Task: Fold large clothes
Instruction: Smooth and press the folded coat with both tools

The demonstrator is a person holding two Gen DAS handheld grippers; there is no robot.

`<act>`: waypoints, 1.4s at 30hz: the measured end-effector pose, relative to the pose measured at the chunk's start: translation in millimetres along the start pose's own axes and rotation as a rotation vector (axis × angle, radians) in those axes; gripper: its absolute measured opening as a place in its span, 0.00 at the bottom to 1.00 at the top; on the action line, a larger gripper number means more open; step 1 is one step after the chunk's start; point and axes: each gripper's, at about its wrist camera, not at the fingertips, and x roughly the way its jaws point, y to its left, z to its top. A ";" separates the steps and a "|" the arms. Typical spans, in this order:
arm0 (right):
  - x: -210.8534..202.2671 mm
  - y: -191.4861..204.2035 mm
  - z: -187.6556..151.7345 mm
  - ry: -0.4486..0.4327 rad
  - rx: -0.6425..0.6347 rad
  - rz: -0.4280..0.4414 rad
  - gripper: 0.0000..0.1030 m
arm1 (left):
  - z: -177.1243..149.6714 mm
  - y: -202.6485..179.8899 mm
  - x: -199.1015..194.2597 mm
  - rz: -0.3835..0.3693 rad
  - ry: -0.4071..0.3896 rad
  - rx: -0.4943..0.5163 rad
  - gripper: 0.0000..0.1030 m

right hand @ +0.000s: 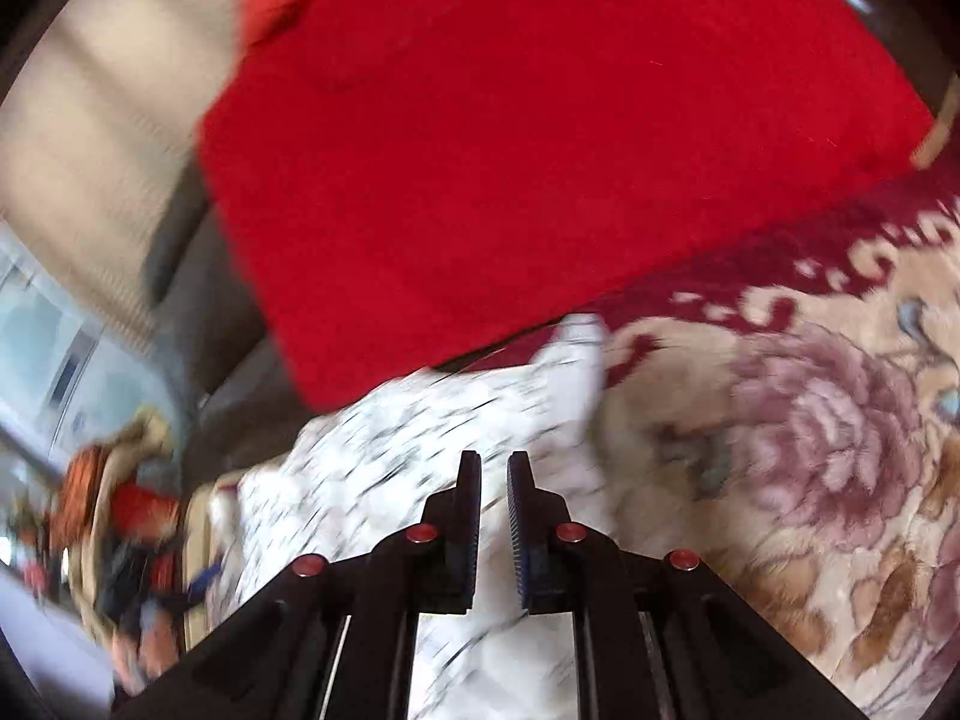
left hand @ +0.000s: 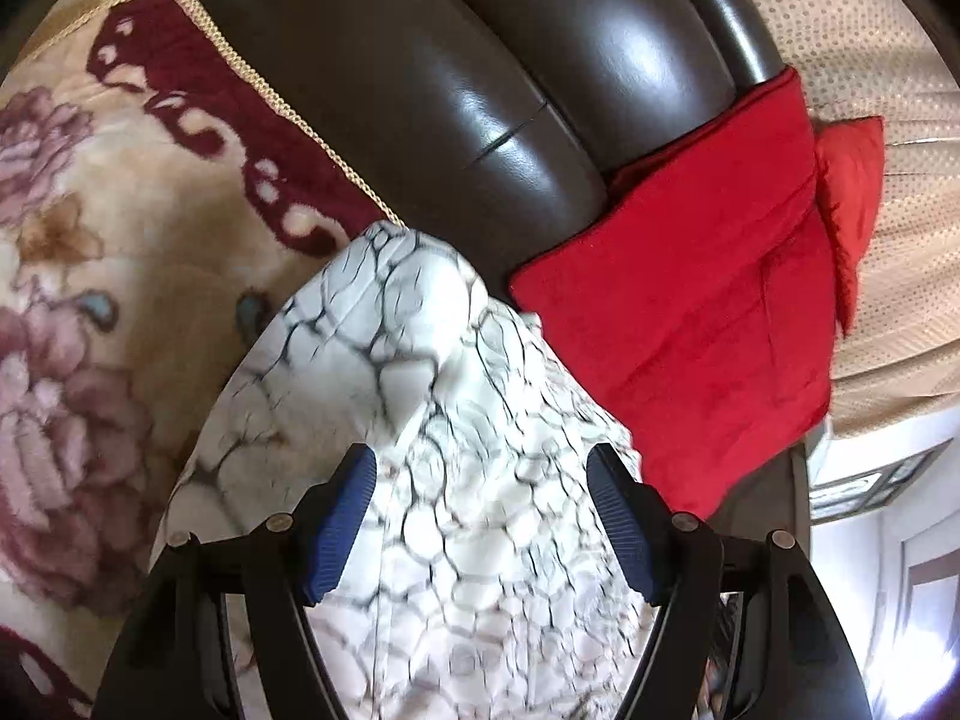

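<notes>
The garment (left hand: 414, 396) is white cloth with a black crackle print, lying on a floral blanket on a bed. In the left wrist view my left gripper (left hand: 480, 468) is wide open right above the cloth, blue pads (left hand: 345, 516) on either side of a raised fold, nothing gripped. In the right wrist view, which is motion-blurred, the same garment (right hand: 420, 438) lies below my right gripper (right hand: 494, 468). Its jaws stand close with a narrow gap between them and no cloth shows in the gap.
A beige and maroon floral blanket (left hand: 90, 276) covers the bed. A dark leather headboard (left hand: 456, 78) is behind it. A red cushion (left hand: 690, 324) leans by the garment and fills the right wrist view (right hand: 510, 138). A beige curtain (left hand: 870, 90) hangs at the right.
</notes>
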 end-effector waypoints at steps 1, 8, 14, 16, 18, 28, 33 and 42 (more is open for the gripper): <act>-4.0 9.4 -5.8 0.003 -0.044 0.017 0.12 | 1.4 0.1 4.7 0.042 -0.009 0.004 0.71; 31.6 8.7 -39.9 0.138 -0.157 -0.152 0.17 | -2.1 30.8 4.9 0.355 -0.074 0.031 0.71; 26.4 -4.9 -47.9 0.155 -0.063 -0.189 0.20 | -36.0 28.3 -47.8 0.389 -0.123 0.132 0.71; 5.2 10.8 -52.3 0.103 -0.094 -0.161 0.19 | -56.3 11.7 -62.6 0.372 -0.126 0.222 0.71; -12.5 34.7 -60.6 0.073 -0.151 -0.100 0.19 | -78.0 -5.5 -71.5 0.360 -0.123 0.300 0.71; 1.4 50.0 -127.6 0.177 -0.224 -0.109 0.58 | -138.5 -2.6 -23.6 0.524 -0.013 0.452 0.82; -0.1 62.4 -105.4 0.176 -0.218 -0.096 0.57 | -111.7 -8.1 -46.2 0.399 -0.017 0.394 0.82; 57.8 83.1 -45.4 0.138 -0.180 -0.085 0.57 | -21.4 -29.2 5.5 0.500 -0.059 0.380 0.82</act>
